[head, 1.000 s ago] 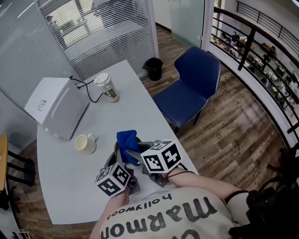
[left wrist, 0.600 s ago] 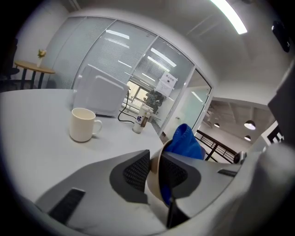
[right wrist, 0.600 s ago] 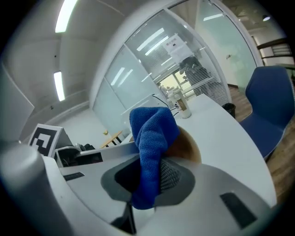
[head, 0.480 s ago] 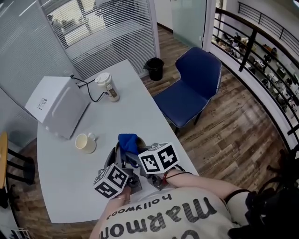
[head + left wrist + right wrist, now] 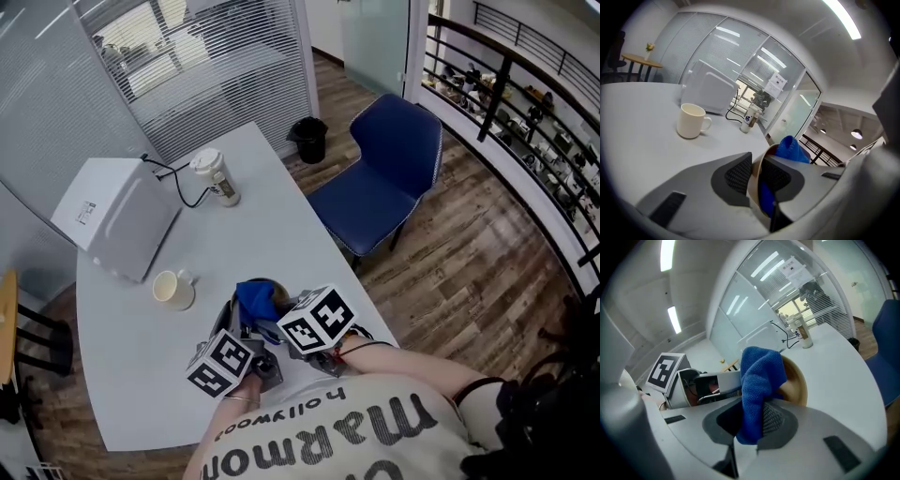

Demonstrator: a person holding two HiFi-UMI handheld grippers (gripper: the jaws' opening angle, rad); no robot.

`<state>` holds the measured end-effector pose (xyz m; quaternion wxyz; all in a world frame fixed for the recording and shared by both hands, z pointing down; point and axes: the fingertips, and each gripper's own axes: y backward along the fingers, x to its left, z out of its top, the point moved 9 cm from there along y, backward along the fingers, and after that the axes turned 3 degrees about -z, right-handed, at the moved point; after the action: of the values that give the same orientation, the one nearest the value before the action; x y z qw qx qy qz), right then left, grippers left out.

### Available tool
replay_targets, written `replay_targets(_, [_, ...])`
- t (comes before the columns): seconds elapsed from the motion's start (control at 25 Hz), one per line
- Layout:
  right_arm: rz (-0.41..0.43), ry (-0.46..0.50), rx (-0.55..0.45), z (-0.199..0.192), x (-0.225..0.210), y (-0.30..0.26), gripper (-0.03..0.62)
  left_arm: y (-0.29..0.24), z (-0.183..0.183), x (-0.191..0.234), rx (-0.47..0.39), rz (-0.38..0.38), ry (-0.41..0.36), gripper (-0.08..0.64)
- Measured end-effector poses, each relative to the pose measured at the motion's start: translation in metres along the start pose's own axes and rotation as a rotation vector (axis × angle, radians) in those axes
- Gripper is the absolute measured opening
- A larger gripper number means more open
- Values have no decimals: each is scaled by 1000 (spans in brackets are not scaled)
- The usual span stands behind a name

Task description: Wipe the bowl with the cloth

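In the left gripper view, the left gripper point(image 5: 757, 172) has its jaws set narrow on the rim of the tan bowl point(image 5: 755, 183), one pad on the outside of the wall and one on the inside, so it holds the bowl. The bowl is tipped up on its side, nearer than the cream mug point(image 5: 694, 121) and to the right of it. Blue cloth point(image 5: 792, 150) shows inside the bowl and above its rim. Beyond the mug stands a white box point(image 5: 710, 91), and beyond the mug to the right a lidded bottle point(image 5: 749, 120).

In the right gripper view, the right gripper point(image 5: 752, 420) is clamped on the lower end of the cloth. The cloth's bunched upper part rests against the inside of the bowl, whose opening faces this camera.

In the head view, both grippers meet at the bowl on the grey table point(image 5: 272, 225), to the right of the mug and a little nearer the person. A blue chair point(image 5: 384, 178) stands well to the right of the mug, off the table.
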<state>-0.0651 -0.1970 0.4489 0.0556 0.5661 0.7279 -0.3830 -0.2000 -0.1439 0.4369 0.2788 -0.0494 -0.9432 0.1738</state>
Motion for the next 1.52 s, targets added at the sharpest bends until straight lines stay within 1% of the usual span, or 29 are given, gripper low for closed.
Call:
replay_targets(0.2, [-31, 131, 74, -3, 0, -1, 60, 0, -5, 4, 18, -7, 6, 67])
replay_targets(0.32, [-67, 235, 112, -5, 0, -1, 60, 0, -7, 5, 31, -7, -8, 67])
replay_targets(0.4, [-99, 315, 142, -7, -1, -3, 60, 1, -9, 11, 53, 12, -24, 67])
replay_targets(0.48, [-132, 383, 171, -9, -2, -3, 60, 0, -13, 12, 77, 1, -28, 66])
replay_targets(0.72, [-194, 493, 222, -21, -6, -7, 60, 1, -26, 11, 157, -34, -89, 66])
replay_targets(1.12, [-256, 542, 285, -39, -16, -15, 60, 3, -51, 26, 279, -40, -77, 69])
replay_targets(1.36, [-281, 497, 264, -38, -20, -15, 60, 4, -54, 28, 270, -43, -69, 72])
replay_targets(1.52, [-342, 483, 217, -34, -22, -13, 60, 4, -54, 30, 283, -46, -59, 74])
